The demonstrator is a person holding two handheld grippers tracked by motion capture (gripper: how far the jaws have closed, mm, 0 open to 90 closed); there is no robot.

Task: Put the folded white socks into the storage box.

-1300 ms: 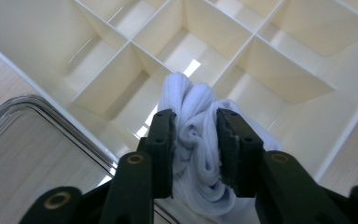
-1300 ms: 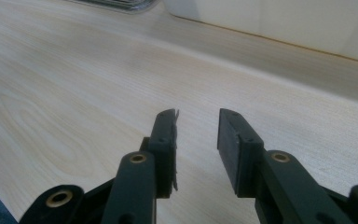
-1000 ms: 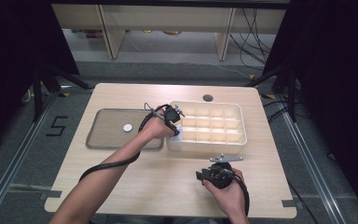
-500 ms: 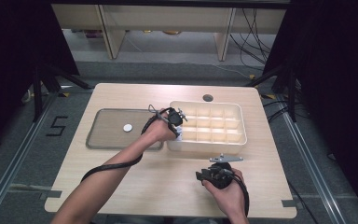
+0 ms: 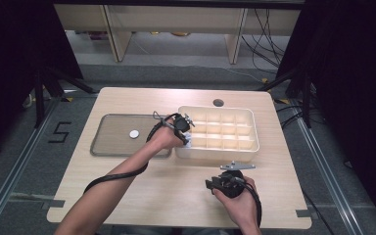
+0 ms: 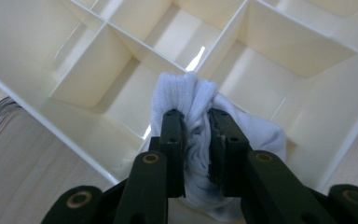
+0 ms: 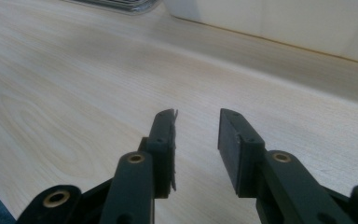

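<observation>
A cream divided box (image 5: 247, 147) stands on the right half of the wooden table. In the left gripper view my left gripper (image 6: 196, 114) is shut on a bunched white cloth (image 6: 186, 91) inside a near-corner compartment of the box (image 6: 284, 42). Its jaws have just been opening a little, with the cloth still pinched between the pads. From above, the left gripper (image 5: 186, 134) sits at the box's left front corner over the cloth (image 5: 188, 142). My right gripper (image 5: 208, 184) rests near the table's front edge; its jaws (image 7: 196, 116) have just been opening, with nothing between them.
A flat grey tray (image 5: 107, 147) lies left of the box with a small white disc (image 5: 134, 133) on it. A round hole (image 5: 218, 103) sits in the table behind the box. Bare wood (image 7: 74, 84) stretches in front of the right gripper.
</observation>
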